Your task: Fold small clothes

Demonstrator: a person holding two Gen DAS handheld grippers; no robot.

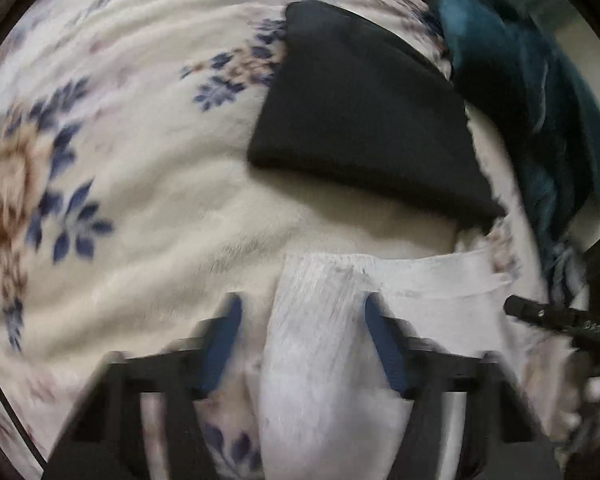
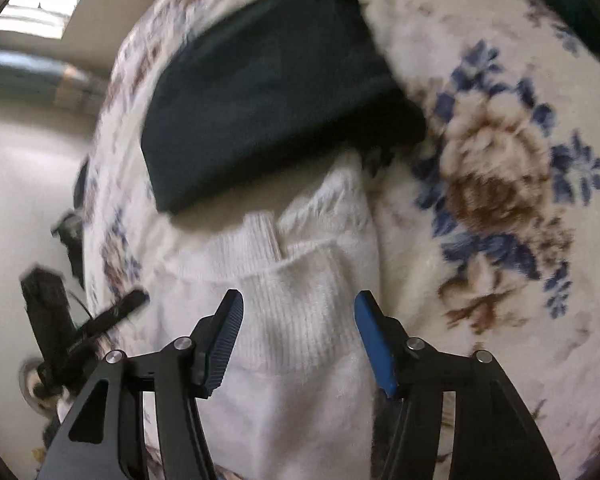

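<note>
Left tool (image 1: 302,312) spread wide, blue pads hovering over a white ribbed garment (image 1: 324,360), gripping nothing. Right tool (image 2: 298,308) likewise wide apart above the same white knit (image 2: 300,320), nothing clamped. Probably midway through: dark garment (image 1: 364,120) already folded into a flat, neat-edged block beyond the white piece on a plush floral blanket (image 1: 120,160); white knit partly doubled over, layers overlapping, seemingly unfinished. Teal cloth (image 1: 540,100) heaped at far right, loose and unfolded. White fabric soft, finely ribbed, limp; dark one smooth, matte, thicker; blanket fleecy with blue-and-brown flowers. Edges blurred.
</note>
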